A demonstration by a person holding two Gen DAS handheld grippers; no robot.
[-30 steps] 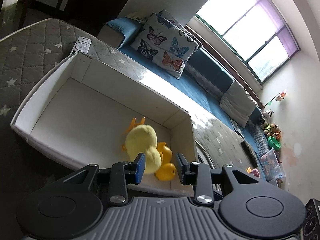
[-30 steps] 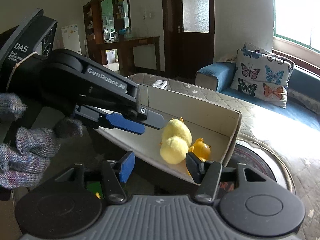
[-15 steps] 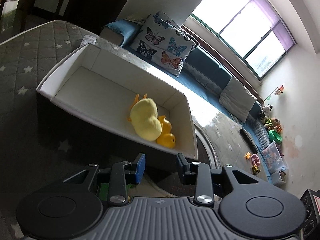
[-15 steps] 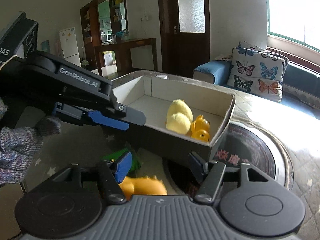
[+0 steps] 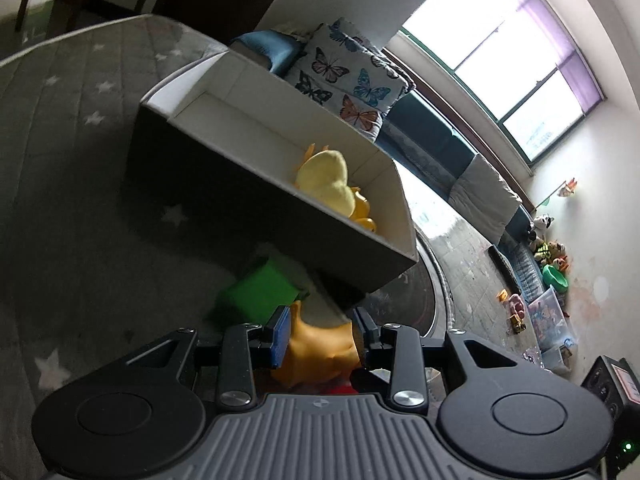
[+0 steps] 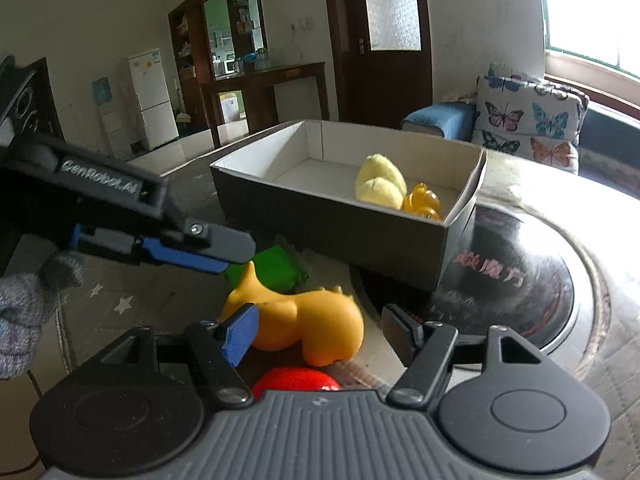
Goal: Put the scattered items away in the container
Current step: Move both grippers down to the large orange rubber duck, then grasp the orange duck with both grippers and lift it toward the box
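I'd settle my right hand-held gripper (image 6: 320, 334), its jaws just opening and astride the orange rubber animal toy (image 6: 298, 322) but not yet pressing, squarely over the body before squeezing. My left hand-held gripper (image 5: 320, 334) hovers narrowly parted and empty nearby. The white-lined cardboard box (image 6: 332, 216) stands close ahead; lift over its near wall.

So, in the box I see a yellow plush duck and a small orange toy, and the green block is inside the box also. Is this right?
Not quite. The green block is not inside the box; it lies on the mat outside, by the box's near wall, behind the big orange toy. The right wrist view shows this. The yellow plush duck and the small orange toy are inside the box, as you say.
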